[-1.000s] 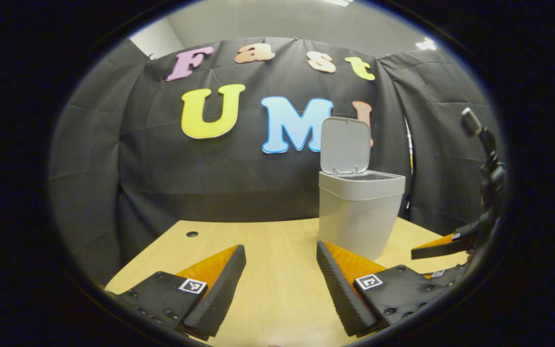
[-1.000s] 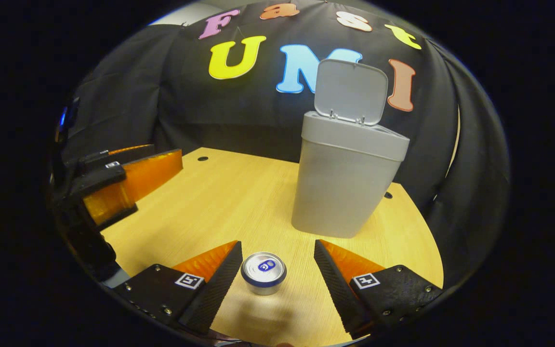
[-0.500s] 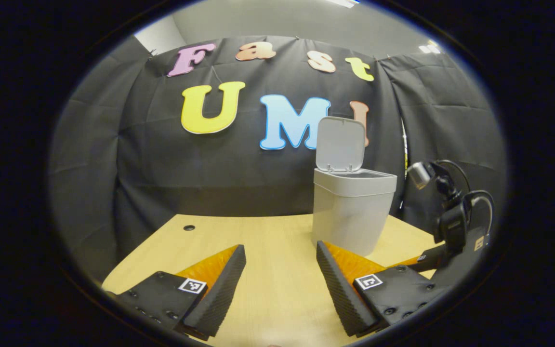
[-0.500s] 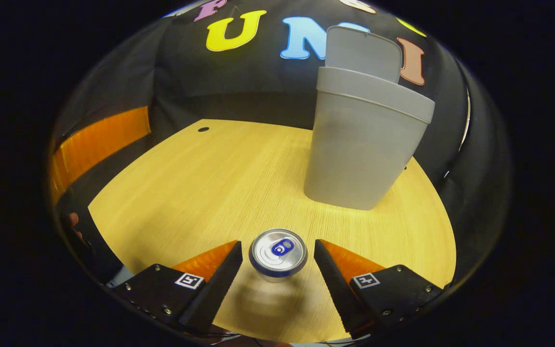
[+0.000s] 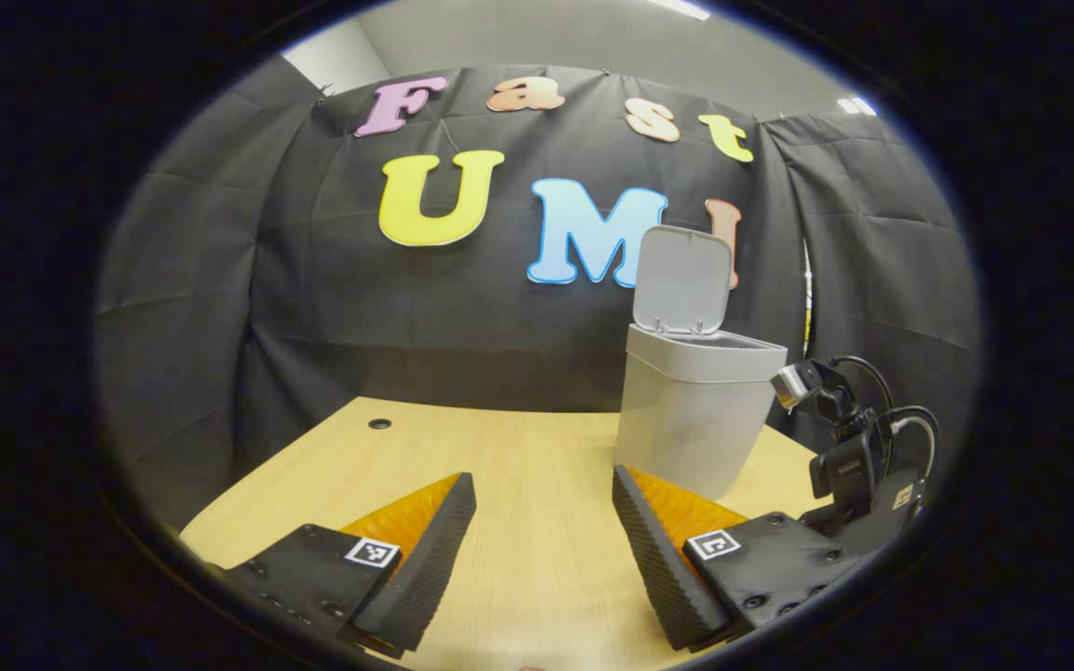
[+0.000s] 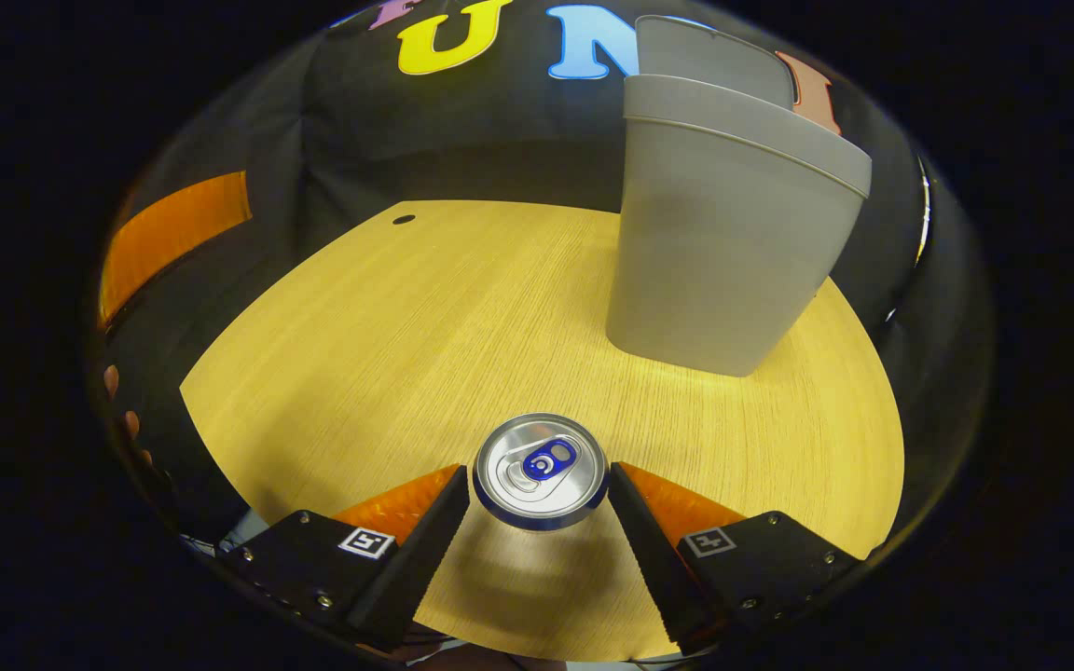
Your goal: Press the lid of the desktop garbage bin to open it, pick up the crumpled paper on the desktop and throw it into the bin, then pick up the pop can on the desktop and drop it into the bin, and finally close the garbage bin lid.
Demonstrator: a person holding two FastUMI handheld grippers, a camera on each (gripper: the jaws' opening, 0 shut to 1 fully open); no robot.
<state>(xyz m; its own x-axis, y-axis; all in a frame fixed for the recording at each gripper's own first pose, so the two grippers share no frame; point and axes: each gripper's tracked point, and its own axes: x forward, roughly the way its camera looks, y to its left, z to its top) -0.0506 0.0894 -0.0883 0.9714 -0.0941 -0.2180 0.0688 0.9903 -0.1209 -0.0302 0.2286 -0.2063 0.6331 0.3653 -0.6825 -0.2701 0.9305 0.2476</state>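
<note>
A silver pop can (image 6: 540, 466) with a blue tab stands upright on the wooden desktop (image 6: 388, 326). My right gripper (image 6: 537, 475) is open, tilted down over the can, whose top sits between the two fingertips; I cannot tell if they touch it. The grey garbage bin (image 6: 723, 242) stands just beyond the can with its lid (image 5: 683, 280) raised upright. My left gripper (image 5: 542, 522) is open above the desk with nothing between its fingers, left of the bin (image 5: 695, 419). In the left gripper view the right gripper's body (image 5: 859, 475) sits low beside the bin.
A small round hole (image 6: 404, 220) marks the desk's far left corner. Part of the left gripper (image 6: 173, 228) and a hand (image 6: 117, 401) lie along the left edge of the right gripper view. Black cloth walls close in behind the desk.
My right gripper has come down and forward, so the can has moved from ahead of the fingertips to between them. The left gripper has shifted only slightly.
</note>
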